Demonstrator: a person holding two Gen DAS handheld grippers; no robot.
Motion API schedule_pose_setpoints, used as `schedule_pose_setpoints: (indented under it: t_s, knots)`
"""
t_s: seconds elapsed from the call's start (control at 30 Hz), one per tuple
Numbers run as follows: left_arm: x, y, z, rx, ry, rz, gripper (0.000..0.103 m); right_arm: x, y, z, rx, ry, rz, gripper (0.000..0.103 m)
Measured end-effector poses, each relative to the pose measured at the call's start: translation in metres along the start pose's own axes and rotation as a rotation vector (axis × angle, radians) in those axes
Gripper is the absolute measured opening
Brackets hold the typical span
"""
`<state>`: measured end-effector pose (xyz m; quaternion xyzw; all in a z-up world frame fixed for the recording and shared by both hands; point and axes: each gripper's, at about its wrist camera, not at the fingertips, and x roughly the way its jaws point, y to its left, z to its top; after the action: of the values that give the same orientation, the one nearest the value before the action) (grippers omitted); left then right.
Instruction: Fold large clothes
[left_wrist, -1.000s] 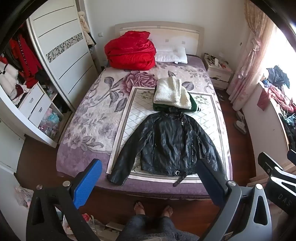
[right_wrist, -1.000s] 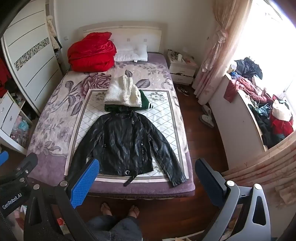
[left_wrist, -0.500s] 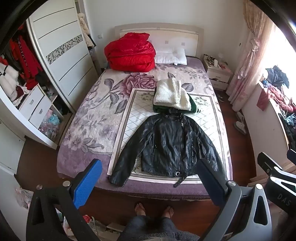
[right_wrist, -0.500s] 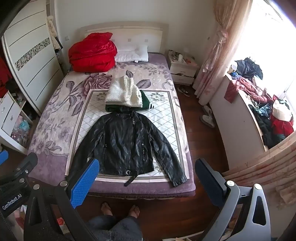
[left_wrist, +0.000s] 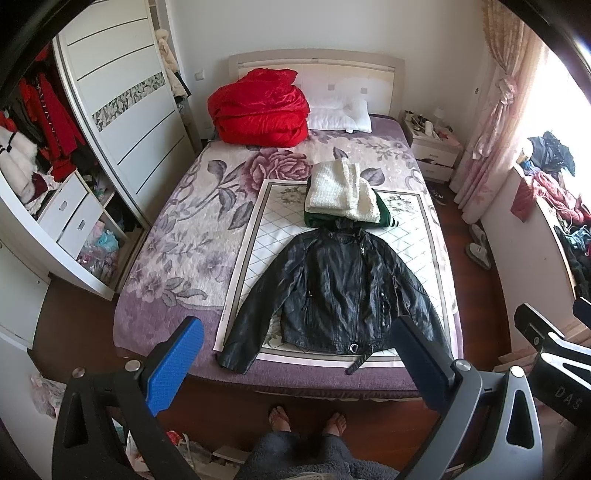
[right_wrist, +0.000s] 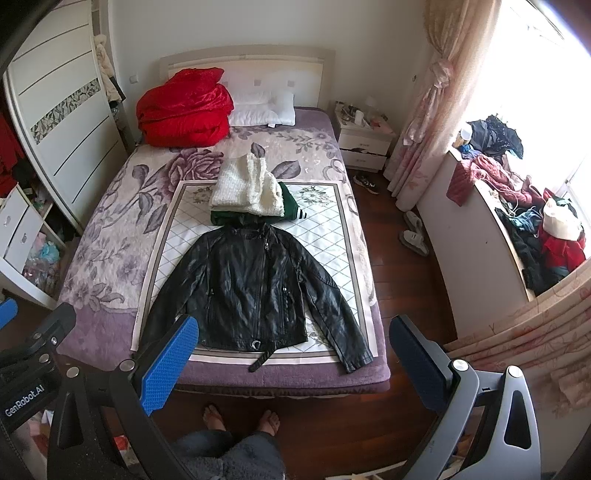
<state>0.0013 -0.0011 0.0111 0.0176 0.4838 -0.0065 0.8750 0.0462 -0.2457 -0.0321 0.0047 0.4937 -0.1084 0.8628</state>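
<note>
A black leather jacket lies flat, front up, sleeves spread, on a white quilted mat at the foot of the bed; it also shows in the right wrist view. Behind its collar sits a folded stack, a white fuzzy garment on a green one. My left gripper is open and empty, high above the bed's foot edge. My right gripper is open and empty, likewise held back from the jacket.
A red duvet and white pillow lie at the headboard. A wardrobe stands left, a nightstand and curtains right, a ledge piled with clothes far right. The person's bare feet stand on the wood floor.
Both views have tilted slightly, so the bed sits a little higher in frame. The jacket and both grippers' jaws are unchanged.
</note>
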Motion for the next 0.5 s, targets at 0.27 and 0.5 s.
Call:
schedule_pose_setpoints:
  t_s: [0.27,0.5]
  knots:
    - [-0.0025,-0.0006,0.0031,0.002,-0.004,0.000,0.103,-0.0017,-0.0019,0.0000,0.000,-0.002,0.003,0.103]
    - [-0.0034,-0.0013,0.0028,0.000,-0.007,0.000,0.103,-0.0024,-0.0023,-0.0008,0.000,-0.005,0.003,0.103]
